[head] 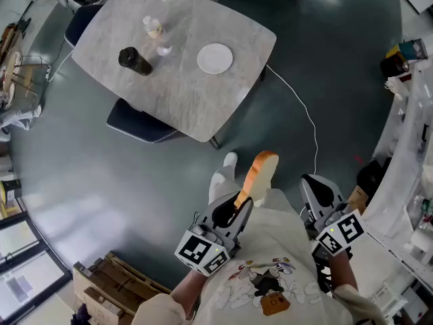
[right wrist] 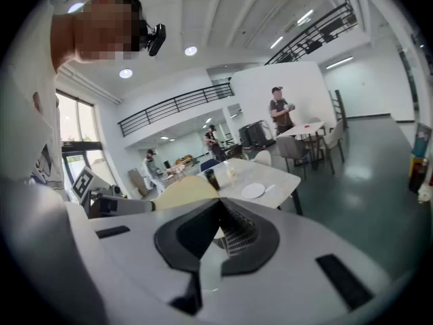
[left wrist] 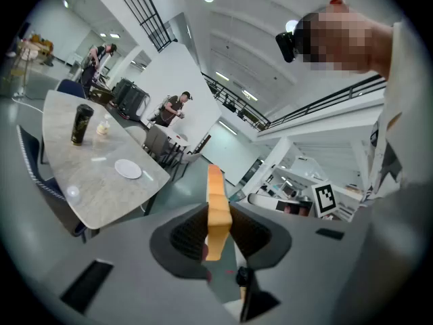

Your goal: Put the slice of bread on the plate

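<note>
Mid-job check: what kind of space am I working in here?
Probably a large indoor hall, something like a lab or canteen atrium. There is a railed mezzanine overhead, a stone-topped table with chairs on a glossy floor, and other people standing farther off.

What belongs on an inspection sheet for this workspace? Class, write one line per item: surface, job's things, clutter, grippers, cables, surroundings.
Surface: grey marble-look table, some way ahead of the person, mostly bare.
Job's things: tan slice of bread held in the air, short of the table; round white plate empty on the table.
Clutter: dark tumbler and small pale bottle on the table, apart from the plate.
Grippers: left gripper fingers clamped on the bread's lower end; right gripper fingers together, empty.
Cables: white cable trailing from the table across the floor.
Surroundings: grey floor; dark blue chair at the table; people standing in the distance.
</note>
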The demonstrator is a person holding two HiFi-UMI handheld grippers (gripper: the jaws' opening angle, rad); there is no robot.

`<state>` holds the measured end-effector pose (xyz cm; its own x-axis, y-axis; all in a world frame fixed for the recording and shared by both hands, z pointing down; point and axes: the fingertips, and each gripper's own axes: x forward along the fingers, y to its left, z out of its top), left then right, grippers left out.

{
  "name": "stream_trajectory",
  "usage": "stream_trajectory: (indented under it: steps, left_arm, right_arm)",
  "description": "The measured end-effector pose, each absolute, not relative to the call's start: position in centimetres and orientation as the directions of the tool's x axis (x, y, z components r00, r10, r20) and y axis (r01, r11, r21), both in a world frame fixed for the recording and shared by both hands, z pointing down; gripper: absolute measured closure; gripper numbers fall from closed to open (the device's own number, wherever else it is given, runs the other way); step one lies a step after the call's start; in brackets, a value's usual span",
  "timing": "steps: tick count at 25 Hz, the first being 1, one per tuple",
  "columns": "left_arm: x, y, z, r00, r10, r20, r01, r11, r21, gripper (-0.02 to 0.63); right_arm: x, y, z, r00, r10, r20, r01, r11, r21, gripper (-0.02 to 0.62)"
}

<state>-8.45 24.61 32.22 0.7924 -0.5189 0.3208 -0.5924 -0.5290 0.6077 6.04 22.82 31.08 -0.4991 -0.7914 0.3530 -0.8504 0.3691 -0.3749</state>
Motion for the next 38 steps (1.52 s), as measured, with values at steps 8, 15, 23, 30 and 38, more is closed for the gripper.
stream_trajectory:
  steps: [8, 15, 23, 30, 38]
  left_arm:
    - [-8.2, 31.8, 32.7, 0.739, -0.542, 0.401, -0.669, -0.519, 0.532, 0.506]
    - [-8.7, 32.2, 31.6, 0.733, -0.564, 0.380, -0.677, -0.550, 0.489, 0.506]
    - [-5.7, 32.9, 30.8, 0.736, -0.565, 0.374, -0.675, -0.566, 0.473, 0.506]
    - [-4.5, 35.2, 31.8, 0.712, -0.568, 0.414, -0.701, -0.546, 0.458, 0.506]
    - [-1.5, 35.0, 34.0, 0.756, -0.444, 0.481, -0.645, -0.628, 0.435, 0.506]
  right_arm:
    - [2.4, 29.6, 32.9, -0.578, -0.735, 0.355, -0.815, 0.502, -0.289, 0.589]
    - [1.3, 32.2, 31.9, -0.573, -0.756, 0.318, -0.815, 0.483, -0.321, 0.589]
    - [4.8, 33.7, 30.5, -0.555, -0.787, 0.269, -0.822, 0.470, -0.322, 0.589]
    - [8.0, 35.6, 32.2, -0.550, -0.796, 0.254, -0.813, 0.441, -0.379, 0.589]
    - [8.7, 34.4, 34.1, -0.525, -0.814, 0.248, -0.814, 0.395, -0.426, 0.589]
